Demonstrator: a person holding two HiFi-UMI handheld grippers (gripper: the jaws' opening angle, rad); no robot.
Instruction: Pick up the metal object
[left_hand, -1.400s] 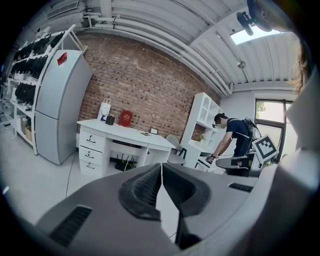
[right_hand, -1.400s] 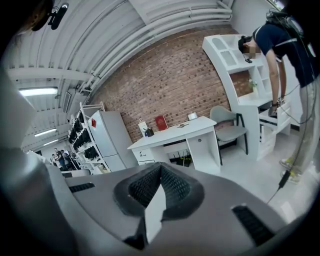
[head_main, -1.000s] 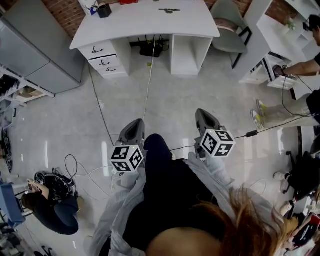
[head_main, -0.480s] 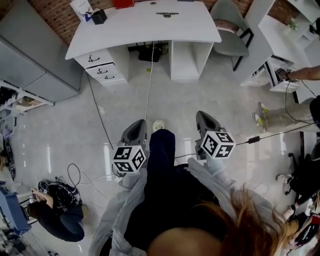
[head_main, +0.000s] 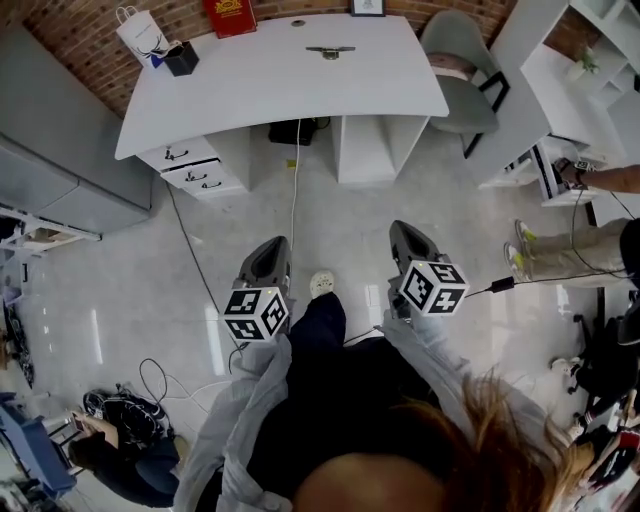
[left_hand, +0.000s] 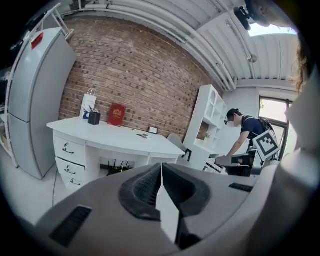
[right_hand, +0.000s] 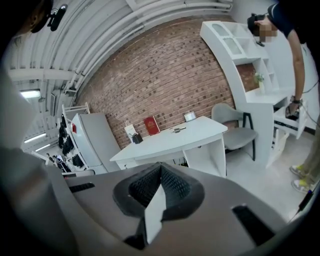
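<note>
The metal object (head_main: 330, 50) is a small, flat grey piece lying near the far edge of the white desk (head_main: 250, 100). It also shows as a small speck in the left gripper view (left_hand: 142, 135) and the right gripper view (right_hand: 177, 129). My left gripper (head_main: 272, 244) and right gripper (head_main: 405, 229) are held side by side over the floor, well short of the desk. Both are shut with nothing between the jaws, as the left gripper view (left_hand: 161, 166) and the right gripper view (right_hand: 160, 168) show.
On the desk's far left stand a paper bag (head_main: 140, 32), a black holder (head_main: 181, 58) and a red box (head_main: 230, 15). A grey chair (head_main: 460, 70) sits at the desk's right. Cables (head_main: 293, 200) cross the floor. People are at the right (head_main: 600, 240) and lower left (head_main: 130, 470).
The desk has come nearer and lower in the head view as the person steps toward it. Both grippers keep their place in front of the body and stay shut.
</note>
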